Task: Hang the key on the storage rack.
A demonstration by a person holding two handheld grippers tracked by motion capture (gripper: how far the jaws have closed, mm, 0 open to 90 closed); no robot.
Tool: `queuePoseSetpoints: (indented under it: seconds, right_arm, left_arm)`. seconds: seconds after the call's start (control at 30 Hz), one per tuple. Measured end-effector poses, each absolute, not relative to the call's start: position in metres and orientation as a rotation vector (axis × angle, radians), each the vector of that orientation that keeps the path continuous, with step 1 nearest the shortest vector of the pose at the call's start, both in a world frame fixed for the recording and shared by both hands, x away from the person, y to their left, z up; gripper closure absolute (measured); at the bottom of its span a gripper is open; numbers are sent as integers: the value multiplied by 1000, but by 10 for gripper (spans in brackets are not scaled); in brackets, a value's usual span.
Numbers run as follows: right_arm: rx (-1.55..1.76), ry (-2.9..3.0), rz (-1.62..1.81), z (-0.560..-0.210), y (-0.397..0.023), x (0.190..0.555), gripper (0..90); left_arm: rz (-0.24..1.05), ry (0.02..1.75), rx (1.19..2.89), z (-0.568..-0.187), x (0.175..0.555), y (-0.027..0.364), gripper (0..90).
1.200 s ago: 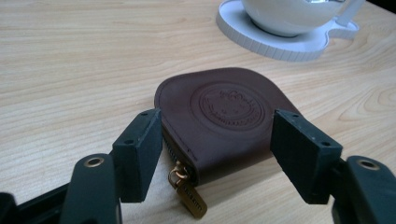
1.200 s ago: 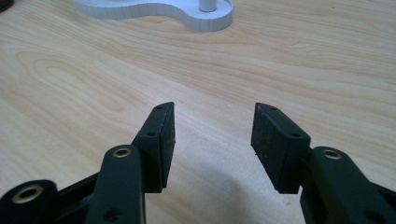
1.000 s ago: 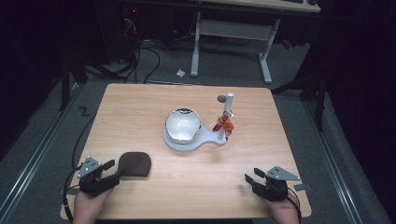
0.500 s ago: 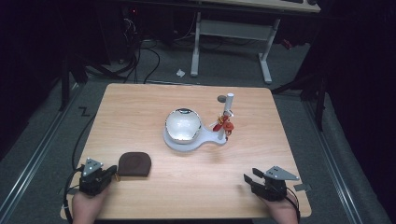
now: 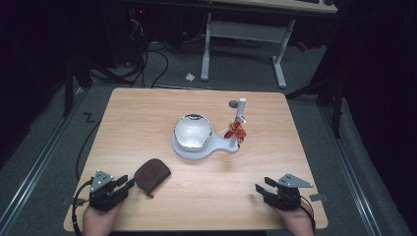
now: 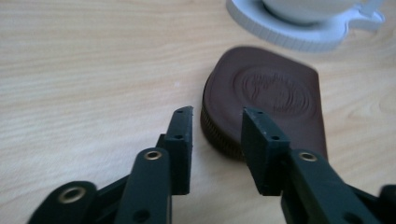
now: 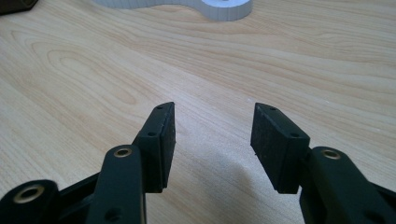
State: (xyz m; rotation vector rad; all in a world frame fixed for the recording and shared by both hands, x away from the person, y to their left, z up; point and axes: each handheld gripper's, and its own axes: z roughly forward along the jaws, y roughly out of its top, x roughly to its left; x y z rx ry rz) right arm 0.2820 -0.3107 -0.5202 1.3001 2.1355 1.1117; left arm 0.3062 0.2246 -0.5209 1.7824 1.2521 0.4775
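A flat brown leather pouch (image 5: pixel 152 173) lies on the wooden table (image 5: pixel 147 113) at the front left. My left gripper (image 5: pixel 127 183) points at its near edge. In the left gripper view the pouch (image 6: pixel 275 88) lies just beyond the left gripper (image 6: pixel 217 114), which is open; its jaws have just been opening, with nothing between them. My right gripper (image 5: pixel 263 184) rests at the front right, open over bare wood. Seen in the right gripper view, the right gripper (image 7: pixel 212 109) holds nothing, and its jaws have just opened slightly wider.
A white base (image 5: pixel 219 150) at the table's middle carries a shiny dome (image 5: pixel 193 132) and a white post (image 5: pixel 241 110) with a red-orange item (image 5: pixel 237 130) on it. A small grey disc (image 5: pixel 233 103) lies behind. Desk legs and cables stand on the floor beyond.
The left jaws stood wide a second ago, were shut half a second ago, and now stand apart again. The left hand shifted slightly right, and the pouch sits a little farther right. The right hand stayed still.
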Motion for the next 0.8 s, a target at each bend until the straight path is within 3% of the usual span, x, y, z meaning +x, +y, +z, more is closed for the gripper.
queuePoseSetpoints:
  seconds: [0.27,0.4,0.7,0.8]
  right_arm:
    - [1329,2121,1114,-518,-312,281,484]
    - [1338,2125,1113,-520,-313,280,483]
    - [1344,2130,1097,-522,-311,283,459]
    - [1343,2129,1097,-522,-309,282,457]
  left_arm:
    - [453,1284,1710,-518,321,214,575]
    - [389,1305,1712,-528,321,217,645]
    - [313,1333,1683,-534,325,221,642]
    - [275,1337,1656,-537,325,223,678]
